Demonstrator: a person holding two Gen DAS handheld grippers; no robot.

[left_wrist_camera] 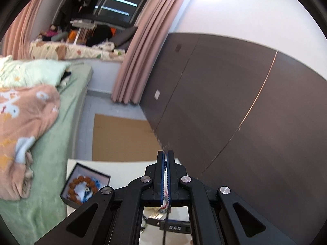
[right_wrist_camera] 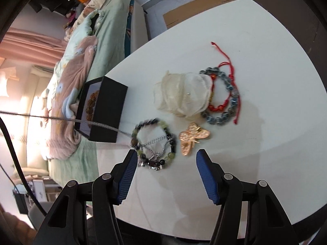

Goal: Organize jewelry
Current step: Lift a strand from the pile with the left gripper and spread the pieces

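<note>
Left gripper [left_wrist_camera: 166, 159] fingers pinch a chain [right_wrist_camera: 98, 124] taut over the box [right_wrist_camera: 106, 110], right gripper [right_wrist_camera: 165, 155] open above worktop [right_wrist_camera: 265, 61] bracelets [right_wrist_camera: 155, 143]; we fear snagging.

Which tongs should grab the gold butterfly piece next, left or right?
Right, probably. The right tongs are open above the table, with the gold butterfly piece just ahead of their tips. The left tongs are shut on a thin cord and aimed toward the wall.
</note>
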